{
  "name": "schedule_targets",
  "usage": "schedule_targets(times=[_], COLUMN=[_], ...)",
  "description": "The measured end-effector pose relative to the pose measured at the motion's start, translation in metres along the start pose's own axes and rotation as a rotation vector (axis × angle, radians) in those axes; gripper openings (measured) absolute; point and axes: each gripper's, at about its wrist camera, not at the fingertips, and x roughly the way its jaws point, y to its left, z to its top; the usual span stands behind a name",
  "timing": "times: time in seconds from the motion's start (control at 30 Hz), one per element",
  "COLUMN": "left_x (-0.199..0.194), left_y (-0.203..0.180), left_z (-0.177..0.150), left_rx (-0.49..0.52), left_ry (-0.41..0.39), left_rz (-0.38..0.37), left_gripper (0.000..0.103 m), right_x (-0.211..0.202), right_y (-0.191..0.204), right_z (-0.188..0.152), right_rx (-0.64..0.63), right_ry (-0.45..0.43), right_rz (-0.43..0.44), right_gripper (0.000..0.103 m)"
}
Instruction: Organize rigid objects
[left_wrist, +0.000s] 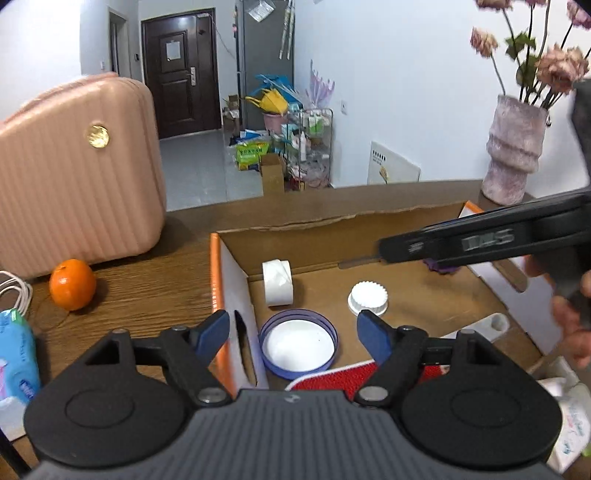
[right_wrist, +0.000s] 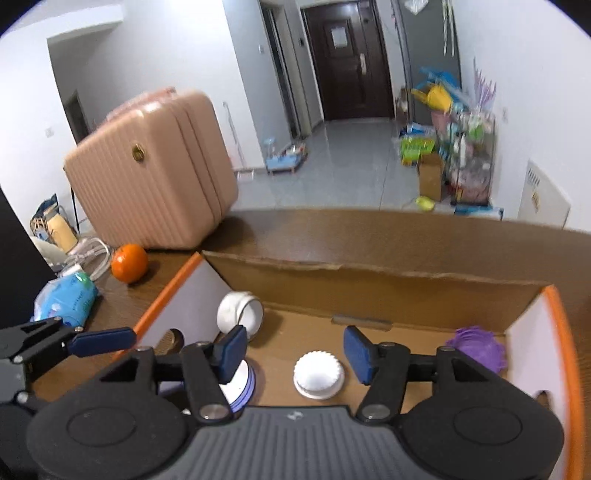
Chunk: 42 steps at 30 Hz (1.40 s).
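Observation:
An open cardboard box (left_wrist: 295, 229) (right_wrist: 369, 273) with orange edges sits on the wooden table. Inside lie a white tape roll (left_wrist: 277, 282) (right_wrist: 240, 310), a white ribbed cap (left_wrist: 368, 297) (right_wrist: 318, 374), a blue-rimmed white lid (left_wrist: 298, 344) (right_wrist: 242, 384), a purple object (right_wrist: 478, 347) and a red-and-white item (left_wrist: 332, 376). My left gripper (left_wrist: 293, 338) is open and empty over the box's near left corner. My right gripper (right_wrist: 295, 354) is open and empty above the white cap; its body crosses the left wrist view (left_wrist: 480, 240).
An orange (left_wrist: 72, 284) (right_wrist: 129, 263), a pink suitcase (left_wrist: 74, 173) (right_wrist: 155, 173), a blue wipes pack (left_wrist: 16, 354) (right_wrist: 66, 297) and white cables (right_wrist: 88, 254) lie left of the box. A pink vase (left_wrist: 515, 151) with flowers stands at the back right.

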Motion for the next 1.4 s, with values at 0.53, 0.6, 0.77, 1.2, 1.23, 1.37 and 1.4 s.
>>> schedule_targets(times=[0.53,0.6,0.77,1.2,1.23,1.37,1.4], left_x=[-0.196,-0.217,-0.258,-0.313,-0.313,-0.305,-0.303], left_y=[-0.027,-0.031,-0.044,-0.069,-0.070,-0.076,-0.077], left_z=[-0.051,-0.066,-0.106,-0.212,-0.219,-0.235,-0.235], left_rx=[-0.028,-0.041,-0.035,-0.124,-0.124,-0.085,-0.081], left_ry=[-0.216,-0.238,-0.303,-0.295,-0.282,-0.242,-0.239], left_rz=[0.005,-0.002,0.052,0.059,0.046,0.068,0.076], left_gripper=[0.091,0.092,0.097,0.100,0.100,0.100,0.100], right_x=[-0.223,-0.243,-0.278,-0.305,-0.307,-0.313,-0.313], right_y=[0.037,0.044,0.062,0.088,0.088,0.088,0.088], right_z=[-0.072,-0.093,-0.153,-0.283,-0.290,-0.304,-0.303], right_rx=[-0.162,-0.170,-0.182,-0.086,-0.078,-0.062,-0.063], right_ry=[-0.240,-0.259,-0.292,-0.284,-0.284,-0.274,-0.273], right_rz=[-0.063,-0.066,-0.031,-0.122,-0.122,-0.122,-0.128], right_gripper=[0.084,0.085,0.090,0.091,0.091,0.091,0.091])
